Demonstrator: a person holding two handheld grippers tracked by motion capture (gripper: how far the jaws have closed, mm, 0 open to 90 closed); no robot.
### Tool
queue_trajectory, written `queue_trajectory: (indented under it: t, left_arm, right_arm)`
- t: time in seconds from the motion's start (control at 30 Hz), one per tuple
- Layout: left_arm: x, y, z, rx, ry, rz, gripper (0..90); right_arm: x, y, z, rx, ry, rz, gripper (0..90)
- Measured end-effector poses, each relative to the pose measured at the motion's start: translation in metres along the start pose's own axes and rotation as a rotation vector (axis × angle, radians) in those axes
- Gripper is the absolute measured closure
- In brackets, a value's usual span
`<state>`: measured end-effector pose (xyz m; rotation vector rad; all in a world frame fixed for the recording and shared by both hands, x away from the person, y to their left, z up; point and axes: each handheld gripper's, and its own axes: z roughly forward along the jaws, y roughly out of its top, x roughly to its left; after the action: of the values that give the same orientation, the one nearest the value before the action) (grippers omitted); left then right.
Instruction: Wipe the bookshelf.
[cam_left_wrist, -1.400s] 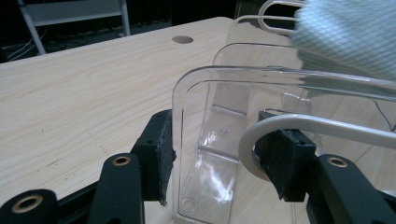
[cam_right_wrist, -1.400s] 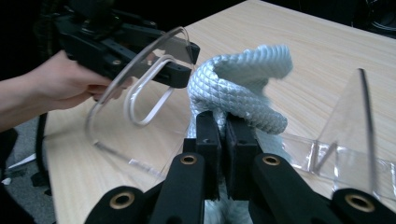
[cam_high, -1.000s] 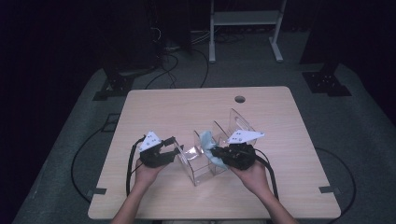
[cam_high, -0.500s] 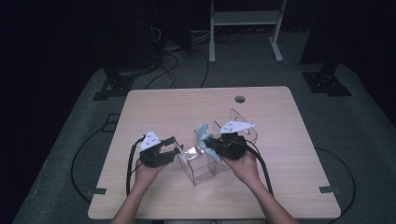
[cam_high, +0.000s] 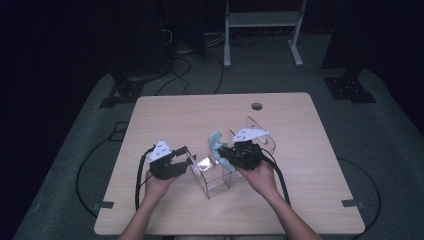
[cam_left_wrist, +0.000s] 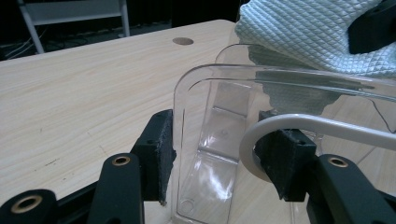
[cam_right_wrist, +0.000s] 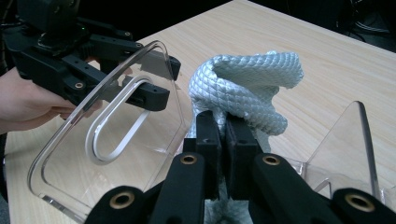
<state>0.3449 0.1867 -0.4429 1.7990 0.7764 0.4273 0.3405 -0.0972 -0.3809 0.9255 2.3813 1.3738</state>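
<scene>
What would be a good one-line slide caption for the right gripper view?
Right tongs pinch a pale blue cloth beside a clear plastic box steadied by the left tongs.

Dim in the high view, a lit wooden table (cam_high: 280, 120) ringed by near-black floor and background, soft and grainy, with faint shadows under the hands. Brighter up close in the left gripper view: white glare streaks on the clear plastic container (cam_left_wrist: 219, 140), crisp weave on the pale blue cloth (cam_left_wrist: 299, 32), near jaws softly blurred at the bottom edge. Even light on the cloth (cam_right_wrist: 247, 88) in the right gripper view, thin highlights along the container rim (cam_right_wrist: 116, 79), far corners falling to black.
</scene>
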Motion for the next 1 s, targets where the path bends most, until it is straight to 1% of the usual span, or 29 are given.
queue_trajectory:
  t: [0.07, 0.17, 0.27, 0.4, 0.5, 0.57, 0.63, 0.7, 0.73, 0.77, 0.8, 0.83, 0.9, 0.93, 1.0]
  left_arm:
    - [0.001, 0.000, 0.000, 0.002, -0.003, -0.003, 46.7]
    - [0.000, 0.001, 0.001, 0.004, 0.001, 0.004, 46.9]
    - [-0.002, 0.000, 0.000, 0.002, 0.011, 0.003, 47.0]
    - [-0.001, 0.000, 0.000, 0.003, 0.009, 0.004, 47.0]
    - [-0.001, 0.000, 0.001, -0.004, 0.007, 0.000, 47.0]
    - [-0.001, 0.000, 0.001, -0.004, 0.007, 0.003, 47.0]
    - [-0.001, 0.000, 0.001, -0.004, 0.008, 0.001, 47.0]
    - [-0.001, 0.000, 0.001, -0.002, 0.010, 0.005, 47.0]
    - [-0.001, 0.000, 0.001, 0.000, 0.011, 0.004, 46.9]
    - [-0.001, 0.001, 0.001, 0.004, 0.011, 0.004, 46.8]
    - [-0.001, 0.001, 0.001, 0.006, 0.011, 0.008, 46.7]
    - [-0.002, 0.001, 0.001, 0.008, 0.011, 0.007, 46.8]
    - [-0.002, 0.001, 0.001, 0.007, 0.011, 0.006, 46.8]
    - [-0.001, 0.001, 0.001, 0.008, 0.011, 0.007, 46.8]
    - [-0.002, 0.001, 0.001, 0.008, 0.011, 0.007, 46.8]
  right_arm:
    - [0.001, -0.002, -0.003, -0.002, -0.001, -0.006, 85.5]
    - [0.004, -0.006, -0.008, -0.003, -0.001, -0.005, 85.6]
    - [0.002, -0.003, -0.005, 0.004, 0.001, -0.003, 85.5]
    - [-0.001, 0.012, 0.012, 0.029, -0.029, -0.009, 85.6]
    - [-0.004, 0.024, 0.024, 0.051, -0.060, -0.026, 85.6]
    - [-0.005, 0.031, 0.032, 0.074, -0.069, -0.025, 85.6]
    - [-0.008, 0.040, 0.041, 0.102, -0.080, -0.012, 85.6]
    - [-0.010, 0.046, 0.049, 0.122, -0.085, -0.012, 85.6]
    - [-0.010, 0.047, 0.050, 0.129, -0.086, -0.009, 85.6]
    - [-0.011, 0.048, 0.052, 0.128, -0.084, -0.020, 85.5]
    - [-0.010, 0.048, 0.050, 0.130, -0.083, -0.009, 85.5]
    - [-0.011, 0.046, 0.049, 0.120, -0.070, -0.005, 85.5]
    - [-0.010, 0.038, 0.039, 0.100, -0.052, 0.002, 85.5]
    - [-0.008, 0.035, 0.034, 0.094, -0.050, -0.002, 85.5]
    - [-0.004, 0.028, 0.025, 0.083, -0.053, -0.032, 85.5]
